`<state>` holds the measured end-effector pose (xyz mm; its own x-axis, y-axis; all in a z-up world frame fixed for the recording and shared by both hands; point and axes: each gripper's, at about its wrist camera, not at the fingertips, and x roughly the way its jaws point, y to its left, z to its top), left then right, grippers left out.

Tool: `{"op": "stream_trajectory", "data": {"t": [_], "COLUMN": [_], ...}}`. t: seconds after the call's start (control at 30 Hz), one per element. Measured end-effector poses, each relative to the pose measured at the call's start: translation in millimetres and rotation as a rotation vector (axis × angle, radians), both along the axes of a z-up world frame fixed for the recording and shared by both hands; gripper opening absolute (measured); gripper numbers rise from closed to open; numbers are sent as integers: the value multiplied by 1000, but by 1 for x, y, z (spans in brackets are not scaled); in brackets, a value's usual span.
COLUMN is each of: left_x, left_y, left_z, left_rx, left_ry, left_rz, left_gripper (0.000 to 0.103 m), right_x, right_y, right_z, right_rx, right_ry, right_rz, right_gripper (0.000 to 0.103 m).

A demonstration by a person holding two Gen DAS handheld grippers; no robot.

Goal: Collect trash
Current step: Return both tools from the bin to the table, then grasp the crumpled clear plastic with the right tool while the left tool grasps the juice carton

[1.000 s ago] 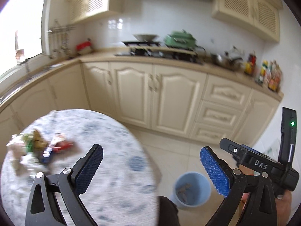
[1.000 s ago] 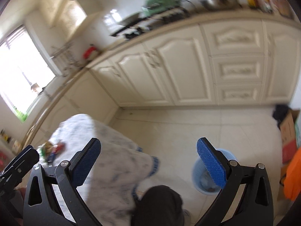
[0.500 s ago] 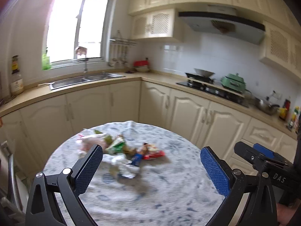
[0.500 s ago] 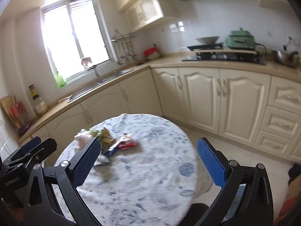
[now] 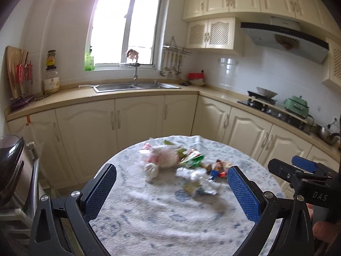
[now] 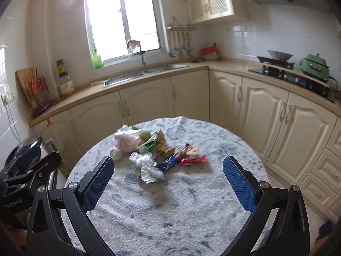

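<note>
A heap of trash lies on the far half of a round table (image 5: 162, 219) (image 6: 191, 209) with a white-and-blue cloth. It holds a pink-white crumpled bag (image 5: 164, 156) (image 6: 125, 140), green and yellow wrappers (image 5: 191, 159) (image 6: 149, 144), crumpled foil (image 5: 198, 180) (image 6: 149, 167), a blue wrapper (image 6: 169, 162) and a red wrapper (image 6: 192, 160) (image 5: 221, 172). My left gripper (image 5: 170, 194) hovers open above the near side of the table, short of the heap. My right gripper (image 6: 168, 187) is open too, equally short of it. Both hold nothing.
Cream cabinets with a worktop wrap around behind the table, with a sink (image 5: 134, 86) under the window and a stove (image 6: 283, 70) at the right. A dark-lidded appliance on a rack (image 5: 10, 166) stands left of the table. The other gripper (image 5: 307, 177) shows at the right edge.
Both views swung up from the floor and the blue bin to face the table squarely. The trash heap now sits between the fingers of each gripper. Both grippers stayed open.
</note>
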<state>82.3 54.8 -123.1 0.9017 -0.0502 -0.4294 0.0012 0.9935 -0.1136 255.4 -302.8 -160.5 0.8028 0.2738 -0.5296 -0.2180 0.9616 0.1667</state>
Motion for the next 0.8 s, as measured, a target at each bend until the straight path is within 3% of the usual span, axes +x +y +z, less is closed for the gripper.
{"op": "stream_trajectory", "data": {"t": [0.2,0.37,0.5,0.6,0.73,0.8], "left_x": [40,84,115,126,140,146], "left_y": [-1,7,18,19,19,18], "left_z": [-21,-26,-34,-40,-48,-53], "left_rx": [-17,-30,-42,-51,-55,-49], "left_ry": [88,151,184,202,224,238], "left_rz": [40,47,47,47,49,49], "left_gripper": [102,102,102,102,102,102], "right_x": [46,85,108,120,133,131], "right_y": [33,56,68,76,84,84], "right_z": [-43,-74,-92,-101,-116,-115], "right_rx": [-32,-66,-86,-111,-129,-123], "right_ry": [105,183,228,251,283,271], "right_rz": [79,118,138,155,189,200], "right_gripper": [103,88,84,75,49,42]}}
